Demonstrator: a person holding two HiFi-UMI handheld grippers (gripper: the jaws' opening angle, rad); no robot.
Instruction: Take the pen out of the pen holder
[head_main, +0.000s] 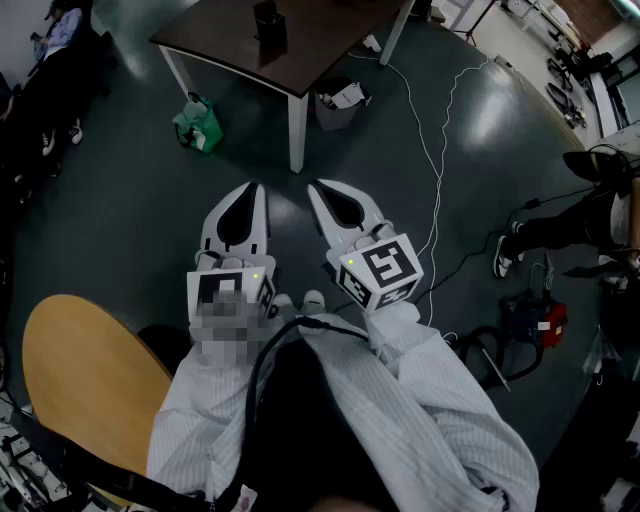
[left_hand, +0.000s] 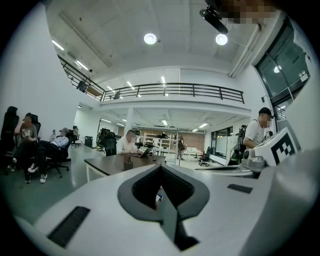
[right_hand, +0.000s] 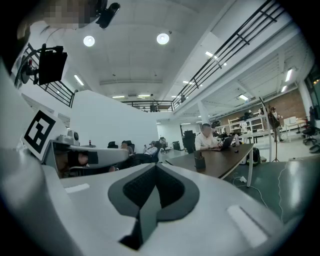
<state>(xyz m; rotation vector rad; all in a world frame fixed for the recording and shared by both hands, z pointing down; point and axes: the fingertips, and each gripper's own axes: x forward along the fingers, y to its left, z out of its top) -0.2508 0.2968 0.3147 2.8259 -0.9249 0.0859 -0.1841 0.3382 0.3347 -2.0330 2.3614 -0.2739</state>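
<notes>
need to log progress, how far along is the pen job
Nothing looks done yet. The pen holder stands on the table, well ahead. In hand: nothing; the left gripper and right gripper are both shut and empty. Left: approach, grip the pen, lift it out.

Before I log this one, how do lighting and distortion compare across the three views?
Head view: dim, with a glare patch on the floor. Left gripper view: bright, fisheye-bent, black corners, ceiling lights blown out. Right gripper view: same fisheye vignette; the pen holder is small but sharp.
</notes>
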